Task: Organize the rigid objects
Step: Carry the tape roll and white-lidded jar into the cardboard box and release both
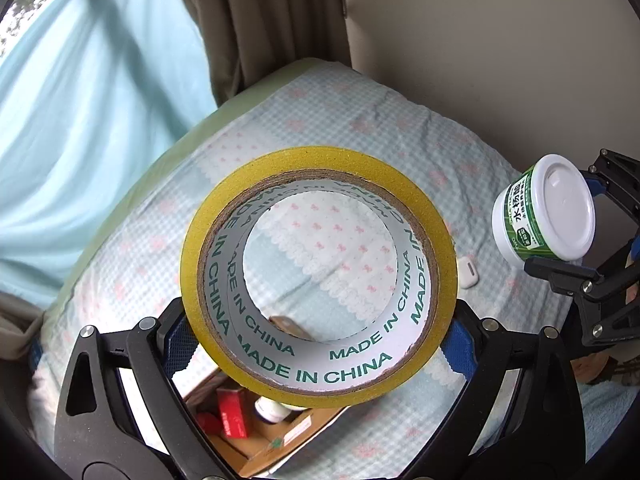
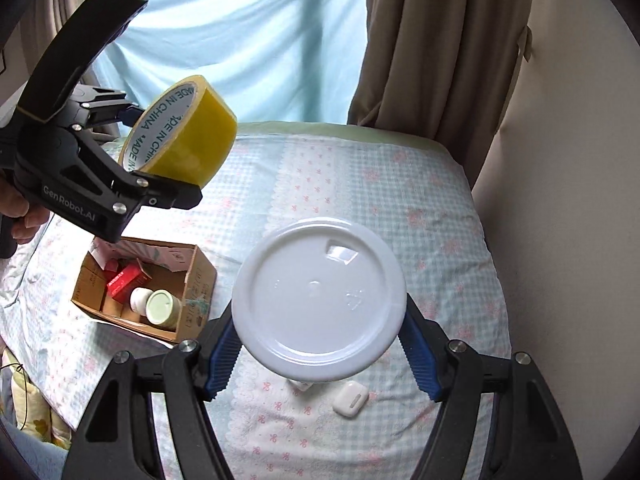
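Note:
My left gripper (image 1: 320,340) is shut on a yellow tape roll (image 1: 208,248), held in the air above a cardboard box (image 1: 280,440). The same roll (image 2: 192,140) and left gripper (image 2: 160,148) show in the right wrist view, up left over the box (image 2: 196,280). My right gripper (image 2: 320,348) is shut on a white-lidded round jar (image 2: 318,300), held above the bed. The jar (image 1: 544,208) with its green label and the right gripper (image 1: 572,220) show at the right of the left wrist view.
The box holds a red carton (image 2: 126,278), a white bottle (image 2: 140,298) and a green-lidded jar (image 2: 160,306). A white earbud case (image 2: 350,398) lies on the checked blanket (image 2: 420,200). Curtains (image 2: 420,40) and a wall (image 2: 580,160) stand behind the bed.

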### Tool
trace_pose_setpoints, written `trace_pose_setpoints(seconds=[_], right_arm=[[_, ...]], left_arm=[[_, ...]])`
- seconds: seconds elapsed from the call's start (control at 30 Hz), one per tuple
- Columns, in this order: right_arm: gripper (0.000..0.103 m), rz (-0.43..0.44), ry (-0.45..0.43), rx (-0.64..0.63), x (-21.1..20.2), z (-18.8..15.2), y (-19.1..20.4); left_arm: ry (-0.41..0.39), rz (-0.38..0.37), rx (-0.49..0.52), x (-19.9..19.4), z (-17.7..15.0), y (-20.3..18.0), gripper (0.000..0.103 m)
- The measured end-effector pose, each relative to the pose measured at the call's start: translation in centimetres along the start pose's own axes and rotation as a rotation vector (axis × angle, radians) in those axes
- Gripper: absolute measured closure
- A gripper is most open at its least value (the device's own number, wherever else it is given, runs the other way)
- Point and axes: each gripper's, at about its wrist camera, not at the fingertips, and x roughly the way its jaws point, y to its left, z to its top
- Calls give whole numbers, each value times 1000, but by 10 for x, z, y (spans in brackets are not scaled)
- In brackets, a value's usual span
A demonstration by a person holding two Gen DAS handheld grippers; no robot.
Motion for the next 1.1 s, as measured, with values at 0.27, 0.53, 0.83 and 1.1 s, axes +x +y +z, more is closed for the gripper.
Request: trace_pose_setpoints(seconds=[0.27, 0.53, 0.83, 1.1], right_arm=[[35, 35, -22, -51, -22, 18, 91], [35, 84, 34, -19, -10, 23, 178], [35, 125, 175, 44, 46, 23, 235], [35, 132, 287, 49, 111, 25, 243]], left_arm=[[-20, 57, -121, -56, -100, 69, 7], [19, 98, -209, -75, -198, 133, 7], [111, 103, -296, -30, -267, 159, 7], [209, 88, -355, 33, -288, 156, 7]])
